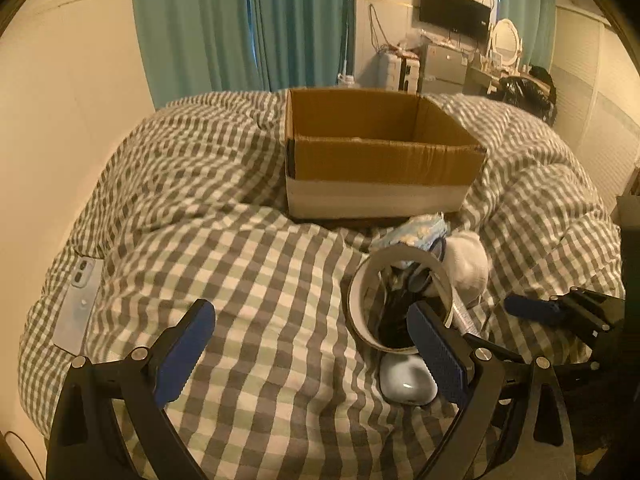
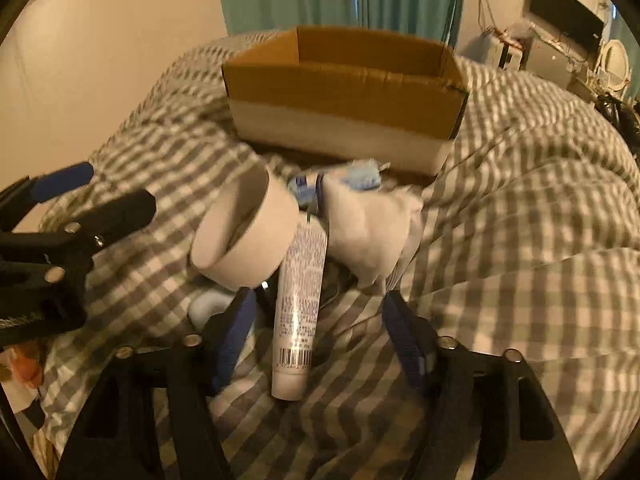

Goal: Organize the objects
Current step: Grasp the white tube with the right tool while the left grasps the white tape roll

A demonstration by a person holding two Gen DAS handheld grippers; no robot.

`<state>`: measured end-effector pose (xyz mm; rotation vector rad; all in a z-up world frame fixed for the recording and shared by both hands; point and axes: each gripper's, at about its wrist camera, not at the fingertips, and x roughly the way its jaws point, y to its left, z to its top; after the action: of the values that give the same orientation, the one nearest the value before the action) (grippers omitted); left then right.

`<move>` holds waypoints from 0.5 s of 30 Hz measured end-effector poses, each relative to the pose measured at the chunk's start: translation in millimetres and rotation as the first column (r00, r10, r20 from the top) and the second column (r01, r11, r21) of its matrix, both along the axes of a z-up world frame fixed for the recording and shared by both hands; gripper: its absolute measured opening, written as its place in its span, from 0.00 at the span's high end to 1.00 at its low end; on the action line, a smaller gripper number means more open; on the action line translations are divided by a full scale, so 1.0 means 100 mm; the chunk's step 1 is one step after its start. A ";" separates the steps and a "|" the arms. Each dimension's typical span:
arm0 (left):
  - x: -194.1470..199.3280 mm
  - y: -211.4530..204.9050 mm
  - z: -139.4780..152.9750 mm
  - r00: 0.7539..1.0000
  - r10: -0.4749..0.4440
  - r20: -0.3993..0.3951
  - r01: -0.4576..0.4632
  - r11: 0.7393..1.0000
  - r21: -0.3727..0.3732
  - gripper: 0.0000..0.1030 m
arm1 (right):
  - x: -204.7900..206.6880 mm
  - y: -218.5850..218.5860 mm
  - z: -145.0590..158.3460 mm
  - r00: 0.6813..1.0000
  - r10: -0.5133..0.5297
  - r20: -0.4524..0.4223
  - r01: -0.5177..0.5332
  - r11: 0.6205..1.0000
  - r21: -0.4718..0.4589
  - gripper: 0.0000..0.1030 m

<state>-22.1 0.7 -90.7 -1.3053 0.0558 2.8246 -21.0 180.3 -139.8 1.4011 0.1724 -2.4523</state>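
Note:
An open cardboard box (image 1: 380, 160) (image 2: 344, 92) stands on a checked duvet. In front of it lies a small pile: a white tape roll (image 1: 400, 300) (image 2: 244, 232), a white tube (image 2: 300, 300), a white sock (image 1: 468, 264) (image 2: 368, 232), a light blue packet (image 1: 420, 232) (image 2: 362, 174) and a pale earbud case (image 1: 406, 380) (image 2: 208, 304). My left gripper (image 1: 312, 344) is open, its right finger beside the tape roll. My right gripper (image 2: 320, 336) is open with its fingers either side of the tube's lower end.
The duvet (image 1: 240, 280) covers the whole bed, with a grey remote-like object (image 1: 78, 312) at its left edge. A cream wall is on the left. Teal curtains (image 1: 248, 24), a monitor (image 1: 454, 10) and a cluttered desk stand behind the bed.

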 end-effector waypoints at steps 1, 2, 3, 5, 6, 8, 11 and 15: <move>-0.01 0.01 -0.03 1.000 -0.002 0.010 0.002 1.000 -0.002 0.04 | 0.00 -0.02 -0.03 1.000 0.017 0.017 -0.017 1.000 -0.005 0.51; -0.02 0.01 -0.06 1.000 -0.007 0.022 0.007 1.000 -0.004 0.04 | -0.01 -0.04 -0.05 0.999 0.029 0.027 -0.029 1.000 -0.009 0.53; -0.02 0.02 -0.08 1.000 -0.010 0.027 0.010 1.000 -0.005 0.04 | -0.01 -0.07 -0.07 0.998 0.042 0.039 -0.042 0.999 -0.014 0.58; -0.03 0.04 -0.11 0.999 -0.014 0.039 0.015 1.000 -0.009 0.04 | -0.01 -0.11 -0.12 0.995 0.075 0.073 -0.073 0.997 -0.024 0.68; -0.03 0.03 -0.13 0.999 -0.015 0.042 0.015 1.000 -0.010 0.04 | -0.01 -0.13 -0.14 0.993 0.082 0.085 -0.081 0.996 -0.025 0.73; -0.03 0.03 -0.15 0.999 -0.018 0.051 0.018 1.000 -0.007 0.04 | 0.01 -0.13 -0.15 0.992 0.089 0.086 -0.087 0.996 -0.029 0.81; -0.03 0.02 -0.15 0.998 -0.019 0.055 0.019 1.000 0.001 0.04 | 0.06 -0.06 -0.07 0.996 0.076 0.053 -0.073 0.995 -0.063 0.82; -0.01 0.04 -0.14 0.998 -0.029 0.055 0.029 1.000 0.005 0.04 | 0.12 0.06 0.12 1.000 0.017 -0.018 -0.018 0.999 -0.044 0.82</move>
<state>-23.3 4.6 -104.8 -1.3692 0.0666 2.7616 -9.2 186.1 -128.1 1.3543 0.1328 -2.4400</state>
